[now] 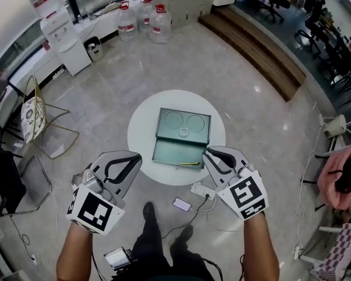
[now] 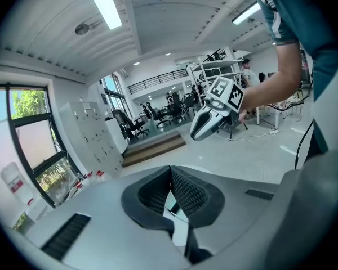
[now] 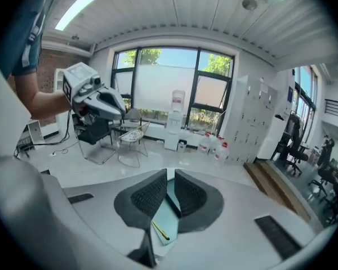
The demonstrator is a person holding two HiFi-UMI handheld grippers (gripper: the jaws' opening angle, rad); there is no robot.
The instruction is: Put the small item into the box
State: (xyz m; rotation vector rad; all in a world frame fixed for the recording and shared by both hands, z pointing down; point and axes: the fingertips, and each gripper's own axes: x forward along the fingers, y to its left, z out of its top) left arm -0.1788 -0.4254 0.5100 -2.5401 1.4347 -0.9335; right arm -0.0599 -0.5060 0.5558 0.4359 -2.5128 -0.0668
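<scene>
A green box (image 1: 164, 152) lies open on the round white table (image 1: 141, 127), its far half marked with two circles. A thin yellow item (image 1: 190, 163) rests at the near edge of the box's near half. It shows again below my right jaws as the yellow item (image 3: 160, 231) on the green box (image 3: 173, 214). Both grippers hang in the air on the near side of the table, above the floor. My left gripper (image 1: 137, 156) is shut and empty, tips meeting at the left gripper (image 2: 170, 169). My right gripper (image 1: 207, 151) is shut with nothing held, seen as the right gripper (image 3: 170, 175).
A white power strip (image 1: 202, 191) and a phone (image 1: 181, 204) lie on the floor near the table. Water bottles (image 1: 143, 17) and a dispenser (image 1: 64, 40) stand at the back. A wire chair (image 1: 44, 124) is at left, a wooden step (image 1: 257, 45) at right.
</scene>
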